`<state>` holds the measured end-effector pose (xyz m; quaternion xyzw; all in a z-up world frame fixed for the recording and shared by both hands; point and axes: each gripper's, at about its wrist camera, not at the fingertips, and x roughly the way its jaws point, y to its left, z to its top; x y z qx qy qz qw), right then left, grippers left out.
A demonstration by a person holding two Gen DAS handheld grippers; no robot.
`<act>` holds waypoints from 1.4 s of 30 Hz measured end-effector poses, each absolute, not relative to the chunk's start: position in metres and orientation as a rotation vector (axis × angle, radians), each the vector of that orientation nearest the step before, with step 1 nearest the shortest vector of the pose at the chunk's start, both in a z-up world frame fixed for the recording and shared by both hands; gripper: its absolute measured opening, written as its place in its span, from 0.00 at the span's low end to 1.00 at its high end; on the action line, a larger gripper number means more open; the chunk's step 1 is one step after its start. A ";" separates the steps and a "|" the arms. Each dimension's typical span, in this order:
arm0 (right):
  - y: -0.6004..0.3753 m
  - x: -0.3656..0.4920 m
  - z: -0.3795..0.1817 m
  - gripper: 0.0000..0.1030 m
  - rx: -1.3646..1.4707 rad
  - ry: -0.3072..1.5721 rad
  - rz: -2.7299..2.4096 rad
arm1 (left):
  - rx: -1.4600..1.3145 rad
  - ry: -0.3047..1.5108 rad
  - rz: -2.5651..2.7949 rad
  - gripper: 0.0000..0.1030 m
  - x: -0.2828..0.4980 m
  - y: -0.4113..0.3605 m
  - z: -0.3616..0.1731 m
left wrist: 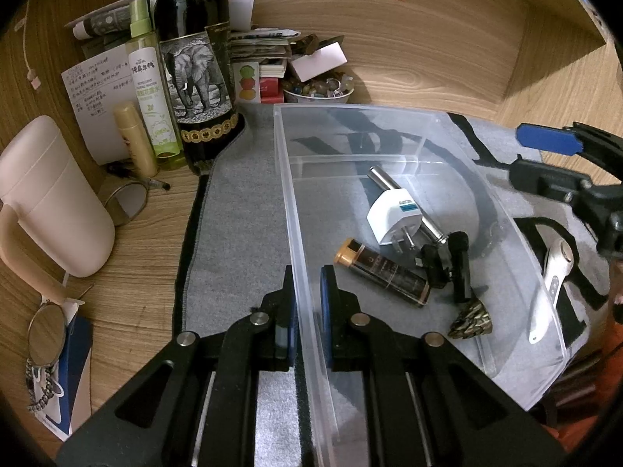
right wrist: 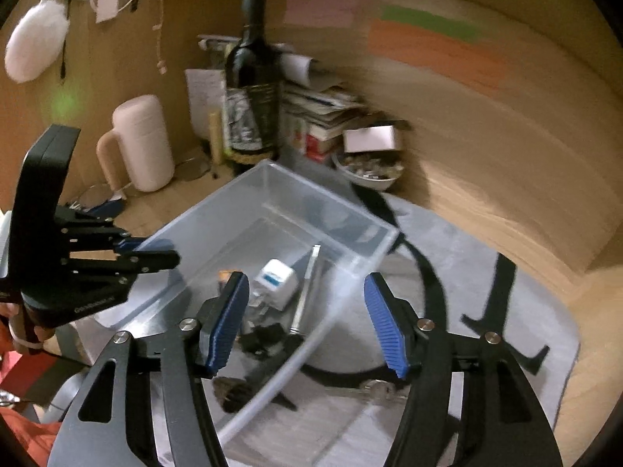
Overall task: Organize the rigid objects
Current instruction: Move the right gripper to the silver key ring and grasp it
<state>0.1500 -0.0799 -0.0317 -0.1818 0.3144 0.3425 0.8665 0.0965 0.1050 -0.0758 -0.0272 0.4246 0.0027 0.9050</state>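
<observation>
Bin (left wrist: 389, 116) is sitting on the grey mat (left wrist: 241, 214), its wall pinched by the left gripper (left wrist: 309, 311); right gripper (right wrist: 307, 319) is hanging half open, empty, above the plug (left wrist: 393, 214) inside.

The clear bin (left wrist: 389, 124) is smooth translucent plastic with a light gloss. Under it the grey mat (left wrist: 241, 202) looks like matt felt cloth with a stitched edge. The desk (left wrist: 136, 241) is wood-grain, smooth and matt. Inside the bin, the white plug adapter (left wrist: 393, 214) is glossy plastic with metal pins, the steel rod (left wrist: 383, 179) is polished metal, and the small brown bottle (left wrist: 383, 272) shines. The wine bottle (left wrist: 194, 19) is dark glossy glass with a paper label. The pink jug (left wrist: 50, 194) is matt plastic. The gripper pads (right wrist: 229, 323) are ribbed blue rubber-like material.
</observation>
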 end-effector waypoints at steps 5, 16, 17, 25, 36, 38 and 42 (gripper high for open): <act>-0.103 0.158 -0.033 0.57 -0.350 0.674 0.667 | -0.058 0.875 0.005 0.09 0.096 0.105 -0.076; -0.130 0.180 -0.078 0.57 -0.309 0.818 0.592 | -0.054 0.877 0.004 0.09 0.096 0.105 -0.076; -0.129 0.183 -0.085 0.57 -0.315 0.841 0.589 | -0.055 0.876 0.004 0.09 0.096 0.105 -0.076; -0.123 0.188 -0.120 0.57 -0.372 0.957 0.590 | -0.055 0.876 0.004 0.09 0.097 0.104 -0.075; -0.120 0.183 -0.129 0.62 -0.398 0.924 0.586 | -0.055 0.876 0.006 0.09 0.097 0.104 -0.075; -0.121 0.181 -0.129 0.62 -0.394 0.924 0.589 | -0.056 0.876 0.006 0.09 0.097 0.104 -0.075; -0.124 0.179 -0.129 0.62 -0.396 0.917 0.590 | -0.056 0.876 0.006 0.09 0.097 0.103 -0.075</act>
